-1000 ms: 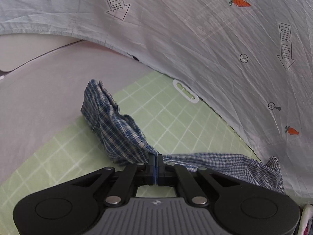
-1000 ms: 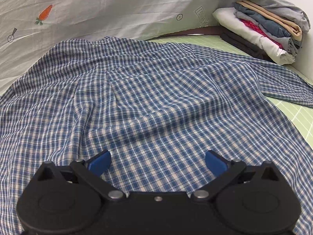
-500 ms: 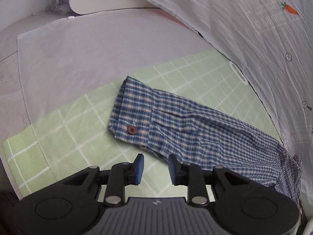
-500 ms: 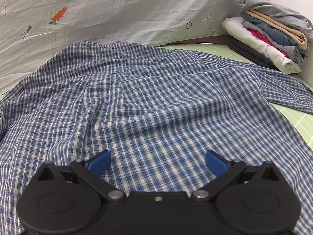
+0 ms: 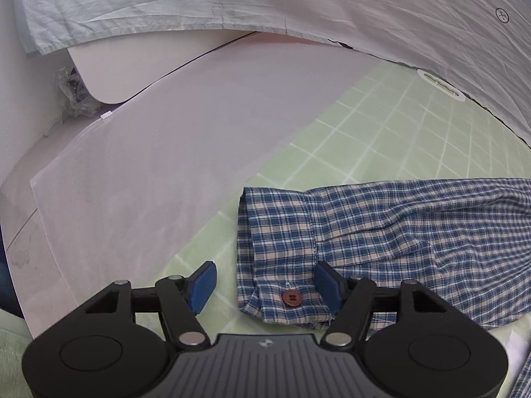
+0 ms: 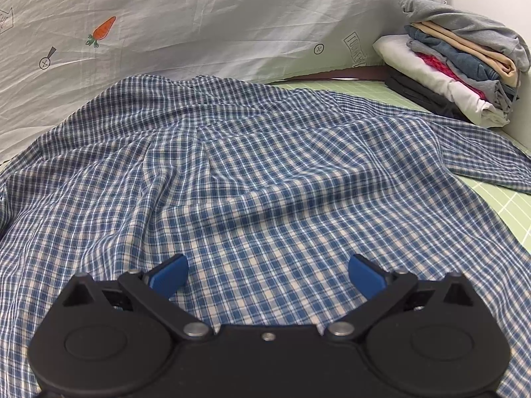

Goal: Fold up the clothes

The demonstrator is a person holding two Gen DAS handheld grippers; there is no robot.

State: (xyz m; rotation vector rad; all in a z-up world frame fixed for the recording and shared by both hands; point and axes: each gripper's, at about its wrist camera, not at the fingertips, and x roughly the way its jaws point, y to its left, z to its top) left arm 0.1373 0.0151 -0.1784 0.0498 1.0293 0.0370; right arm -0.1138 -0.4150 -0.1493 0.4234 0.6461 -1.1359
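One plaid shirt [image 6: 252, 179], one brown cuff button [image 5: 291, 298], one green grid mat [image 5: 381, 139], one stack of folded clothes [image 6: 461, 63] beyond the shirt, one printed sheet [image 6: 205, 23].

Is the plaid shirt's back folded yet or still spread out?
Spread, not folded: the plaid shirt lies open and wrinkled across the green mat, one sleeve stretched flat, cuff button showing.

A green grid mat [image 5: 381, 139] covers the surface beside a white sheet [image 5: 149, 172]. On the mat lie the checked shirt [image 6: 252, 179] and a stack of folded clothes [image 6: 464, 63].
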